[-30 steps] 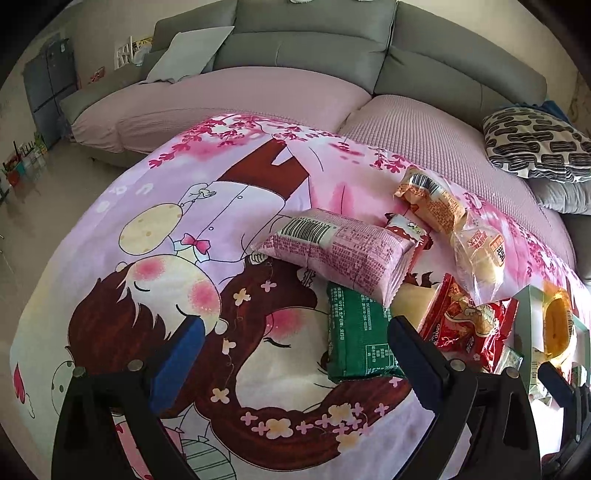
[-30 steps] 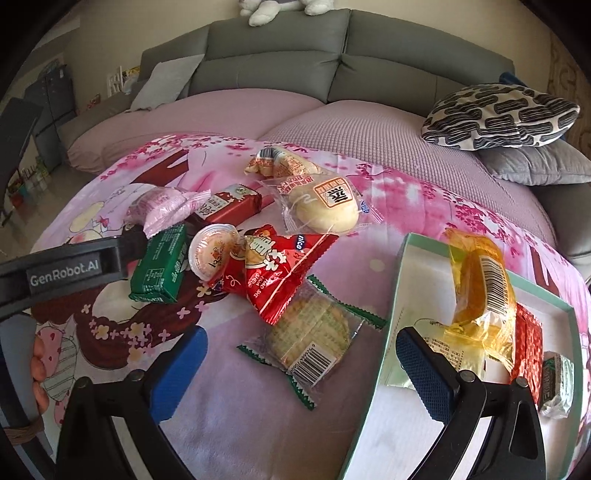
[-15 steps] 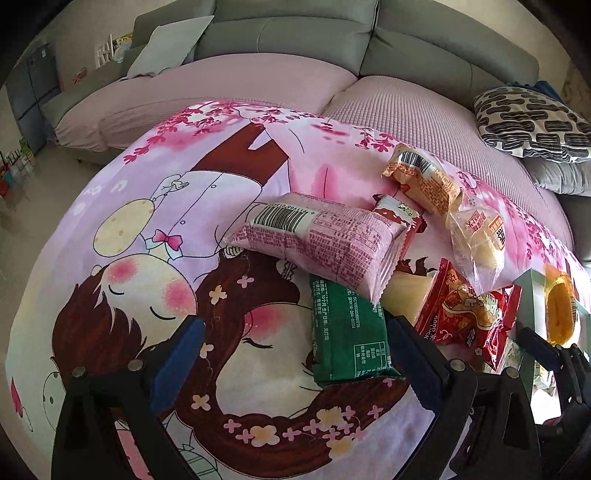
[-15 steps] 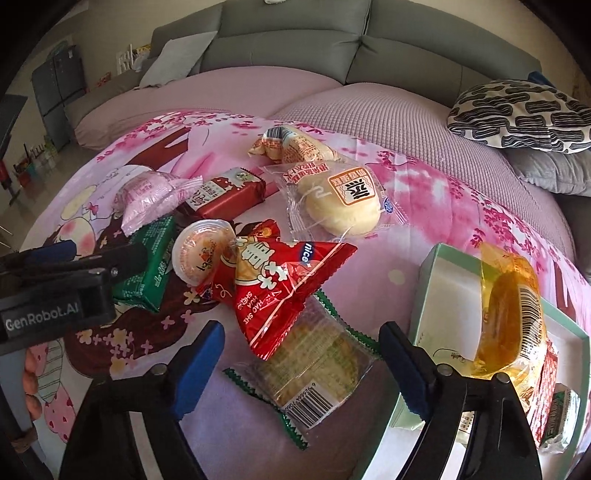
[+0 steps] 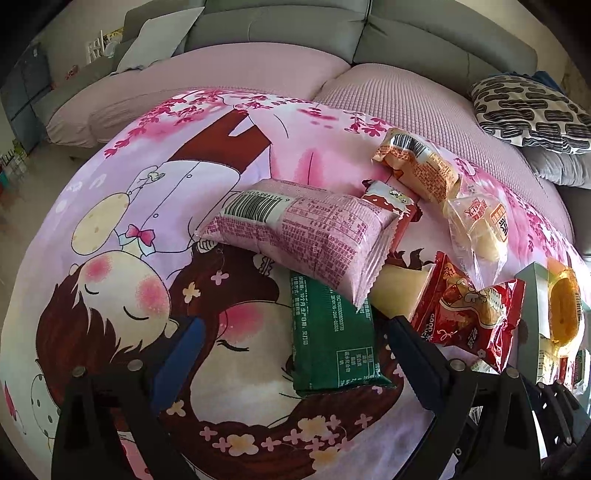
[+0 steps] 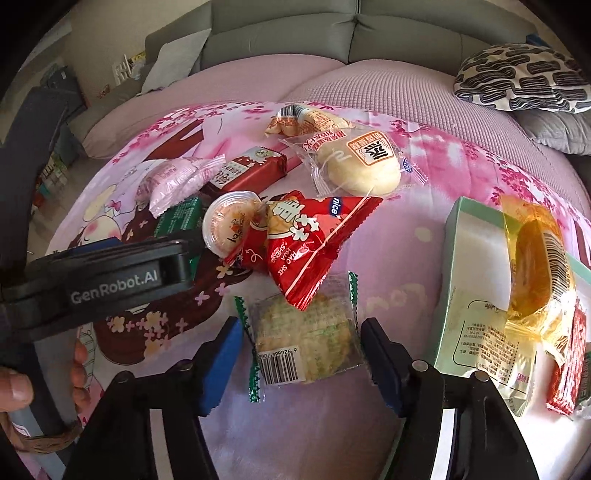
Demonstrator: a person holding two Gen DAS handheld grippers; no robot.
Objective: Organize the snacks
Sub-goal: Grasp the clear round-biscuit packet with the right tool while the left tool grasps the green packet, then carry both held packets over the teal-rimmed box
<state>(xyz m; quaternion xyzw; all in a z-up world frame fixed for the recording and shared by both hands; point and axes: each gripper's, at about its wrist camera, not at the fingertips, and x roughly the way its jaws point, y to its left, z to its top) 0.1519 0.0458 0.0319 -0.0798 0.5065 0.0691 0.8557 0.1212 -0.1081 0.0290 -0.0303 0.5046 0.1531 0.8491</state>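
Note:
In the right wrist view a clear cracker packet with green crimped ends [image 6: 306,332] lies on the pink cartoon sheet between the fingers of my right gripper [image 6: 301,354]. Its jaws are closing, and the pads stand just off the wrapper's sides. A red snack bag [image 6: 310,243] overlaps the packet's far end. My left gripper [image 5: 291,350] is open over a green packet [image 5: 332,339], which lies against the right finger. A pink packet [image 5: 303,236] rests across the green one's far end. A mint-green box [image 6: 465,258] at the right holds a yellow-wrapped cake [image 6: 535,258] and other packets.
Further back lie a jelly cup [image 6: 229,225], a dark red bar [image 6: 255,170], a bun in clear wrap [image 6: 362,166] and an orange-printed packet [image 6: 303,122]. The left gripper's black housing [image 6: 118,280] and a hand [image 6: 14,387] fill the left. A grey sofa [image 5: 332,29] stands behind.
My right gripper's jaws have narrowed around the cracker packet and the view has dropped closer to it. My left gripper has edged toward the green packet, which now reaches between its fingers.

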